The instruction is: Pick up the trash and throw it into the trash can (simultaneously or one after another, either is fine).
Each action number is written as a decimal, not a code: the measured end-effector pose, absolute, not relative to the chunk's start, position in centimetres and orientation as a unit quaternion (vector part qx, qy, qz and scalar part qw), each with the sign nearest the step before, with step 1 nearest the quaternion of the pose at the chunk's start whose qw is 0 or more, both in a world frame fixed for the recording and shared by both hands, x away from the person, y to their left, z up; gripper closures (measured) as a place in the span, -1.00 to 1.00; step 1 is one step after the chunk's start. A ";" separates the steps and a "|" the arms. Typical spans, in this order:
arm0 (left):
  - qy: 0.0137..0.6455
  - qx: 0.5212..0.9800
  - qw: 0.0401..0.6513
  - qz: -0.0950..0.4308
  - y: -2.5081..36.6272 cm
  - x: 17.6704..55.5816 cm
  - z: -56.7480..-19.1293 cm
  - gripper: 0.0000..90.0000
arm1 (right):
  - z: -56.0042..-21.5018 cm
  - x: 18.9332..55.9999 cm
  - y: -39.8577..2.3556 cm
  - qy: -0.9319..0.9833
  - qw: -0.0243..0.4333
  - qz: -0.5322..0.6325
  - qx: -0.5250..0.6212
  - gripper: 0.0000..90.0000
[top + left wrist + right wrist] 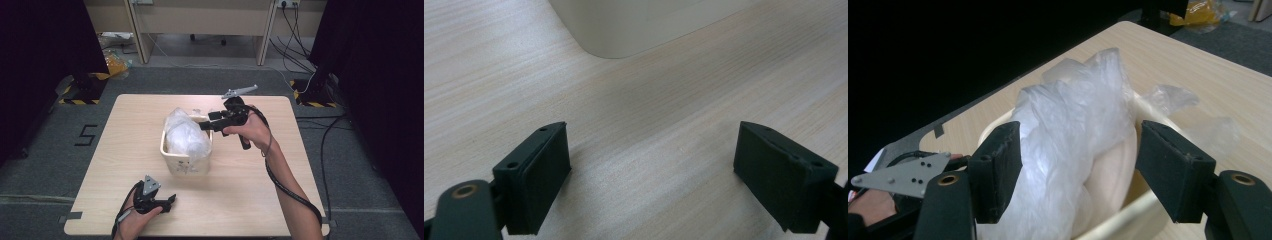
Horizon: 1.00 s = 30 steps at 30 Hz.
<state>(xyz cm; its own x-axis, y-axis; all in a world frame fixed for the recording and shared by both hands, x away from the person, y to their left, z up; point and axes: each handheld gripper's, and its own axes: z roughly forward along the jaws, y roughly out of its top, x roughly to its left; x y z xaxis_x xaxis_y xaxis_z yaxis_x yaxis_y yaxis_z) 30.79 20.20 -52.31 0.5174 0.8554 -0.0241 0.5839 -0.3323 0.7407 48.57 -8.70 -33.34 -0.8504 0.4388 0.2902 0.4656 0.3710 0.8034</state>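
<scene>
A cream plastic bin point(186, 165) stands in the middle of the wooden table point(250, 200), lined with a crumpled clear plastic bag point(182, 132) that bulges above its rim. My right gripper point(204, 126) hovers at the bin's right rim, pointing left at the bag. Its jaws stand wide apart in the right gripper view point(1078, 165), with the bag point(1078, 115) bunched just beyond them and no pad pressing on it. My left gripper point(172, 201) rests low near the table's front edge, open point(651, 170) over bare wood, with the bin's wall point(634, 25) ahead of it.
A loose flap of the bag point(1173, 97) spills over the bin's far rim onto the table. Dark curtains flank the table on both sides. Cables point(330, 135) trail on the floor at the right, and a yellow bag point(116, 64) lies on the floor at the back left.
</scene>
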 end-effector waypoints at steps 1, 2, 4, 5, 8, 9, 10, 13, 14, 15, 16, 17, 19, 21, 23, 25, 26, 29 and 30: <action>0.453 0.794 0.358 0.189 20.2 30.8 -52.3 -0.69 | -33.3 48.4 -9.1 -0.827 0.010 -0.490 -0.275 -0.24; 0.453 0.794 0.358 0.189 20.2 30.8 -52.3 -0.69 | -33.3 48.2 -9.4 -0.826 0.006 -0.490 -0.277 -0.25; 0.453 0.794 0.358 0.189 20.2 30.8 -52.3 -0.69 | -33.3 47.9 -10.1 -0.825 -0.003 -0.491 -0.279 -0.27; 0.453 0.794 0.358 0.190 20.2 30.8 -52.3 -0.69 | -33.4 47.8 -10.5 -0.826 -0.007 -0.490 -0.279 -0.28; 0.453 0.794 0.358 0.189 20.2 30.8 -52.3 -0.69 | -33.9 47.4 -11.7 -0.824 -0.015 -0.489 -0.284 -0.31; 0.453 0.794 0.358 0.189 20.2 30.8 -52.3 -0.69 | -34.1 47.3 -12.0 -0.823 -0.017 -0.489 -0.288 -0.32; 0.453 0.794 0.358 0.189 20.2 30.8 -52.3 -0.69 | -34.3 47.2 -12.4 -0.822 -0.018 -0.489 -0.291 -0.33; 0.453 0.794 0.358 0.188 20.2 30.8 -52.3 -0.69 | -35.0 47.0 -13.5 -0.822 -0.021 -0.484 -0.300 -0.35; 0.453 0.794 0.358 0.188 20.2 30.8 -52.3 -0.69 | -35.2 46.9 -13.8 -0.822 -0.024 -0.482 -0.302 -0.36; 0.453 0.794 0.358 0.189 20.2 30.8 -52.3 -0.69 | -35.5 46.7 -14.3 -0.820 -0.025 -0.483 -0.305 -0.36; 0.453 0.794 0.358 0.189 20.2 30.8 -52.3 -0.69 | -35.6 46.7 -14.5 -0.820 -0.026 -0.483 -0.307 -0.36; 0.453 0.794 0.358 0.189 20.2 30.8 -52.3 -0.69 | -35.7 46.6 -14.8 -0.819 -0.026 -0.484 -0.308 -0.36; 0.453 0.794 0.358 0.189 20.2 30.8 -52.3 -0.69 | -35.9 46.4 -15.5 -0.817 -0.029 -0.485 -0.311 -0.36; 0.453 0.794 0.358 0.189 20.2 30.8 -52.3 -0.69 | -35.9 46.1 -16.1 -0.814 -0.031 -0.487 -0.315 -0.36; 0.453 0.794 0.358 0.189 20.2 30.8 -52.3 -0.69 | -36.0 45.8 -16.7 -0.811 -0.034 -0.490 -0.318 -0.37; 0.453 0.794 0.358 0.189 20.2 30.8 -52.3 -0.69 | -36.2 45.5 -17.3 -0.809 -0.038 -0.492 -0.320 -0.37; 0.453 0.794 0.358 0.189 20.2 30.8 -52.3 -0.69 | -36.3 45.4 -17.5 -0.808 -0.039 -0.492 -0.322 -0.37; 0.453 0.794 0.358 0.189 20.2 30.8 -52.3 -0.69 | -36.6 44.9 -18.2 -0.808 -0.047 -0.488 -0.327 -0.38; 0.453 0.794 0.358 0.189 20.2 30.8 -52.3 -0.69 | -36.8 44.8 -18.5 -0.807 -0.050 -0.489 -0.328 -0.38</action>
<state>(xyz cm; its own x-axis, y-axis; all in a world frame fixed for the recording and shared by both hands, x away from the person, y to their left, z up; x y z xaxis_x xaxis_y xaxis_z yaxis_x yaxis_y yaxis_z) 30.79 20.20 -52.30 0.5182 0.8549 -0.0248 0.5849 -0.3330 0.7396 44.82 -18.49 -36.77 -0.7805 0.5774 0.2397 0.4801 0.3079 0.8214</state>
